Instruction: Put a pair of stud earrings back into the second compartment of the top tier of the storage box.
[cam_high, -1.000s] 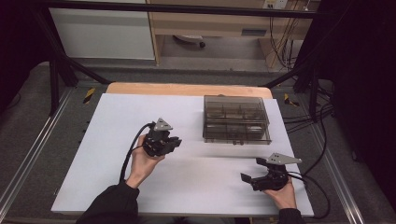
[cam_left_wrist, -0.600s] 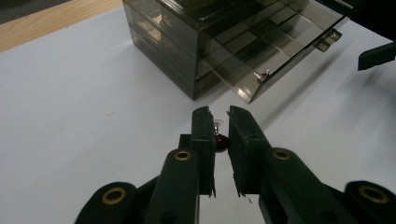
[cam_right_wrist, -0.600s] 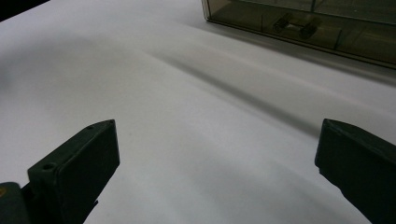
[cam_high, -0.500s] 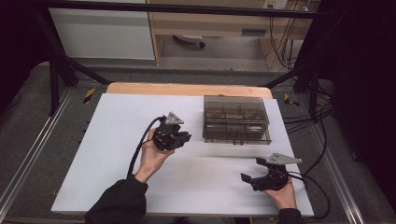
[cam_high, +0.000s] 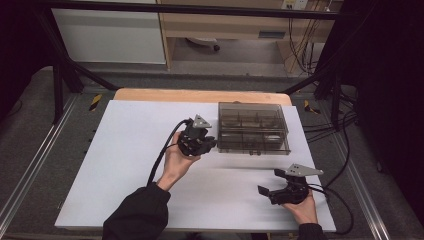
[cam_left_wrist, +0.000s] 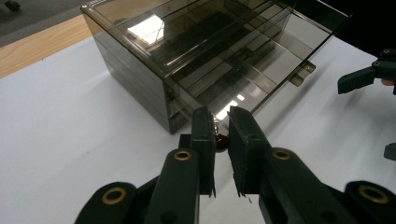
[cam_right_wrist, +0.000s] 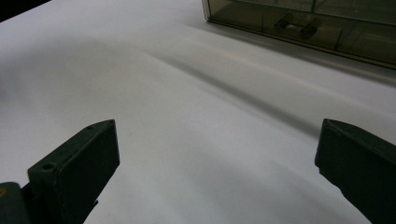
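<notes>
The smoky translucent plastic organiser box with inner compartments and shallow drawers (cam_high: 254, 128) sits on the far right part of the white table top (cam_high: 125, 150), its front face turned toward the person; its drawers look pushed in, so whatever is to be done with it does not appear to have begun on the box itself. Just at its near left corner is a small dark red item (cam_left_wrist: 221, 141), seen in the left gripper view between the tips of the left gripper (cam_left_wrist: 218, 122); what it is cannot be made out, nor whether it lies on the table or hangs between the jaws. That gripper's jaws stand nearly together with a narrow gap, and they seem pinched on the red item and a small shiny bit beside it, though the contact is not plain. In the high view the left gripper (cam_high: 209, 145) is held up against the box's left front corner, so I judge the work to be at the stage of bringing or taking something at that corner, with any drawer opening or placing left to do. The right gripper (cam_high: 270, 192) rests near the table's front right edge, well apart from the box, its jaws spread wide on nothing, apparently waiting.
</notes>
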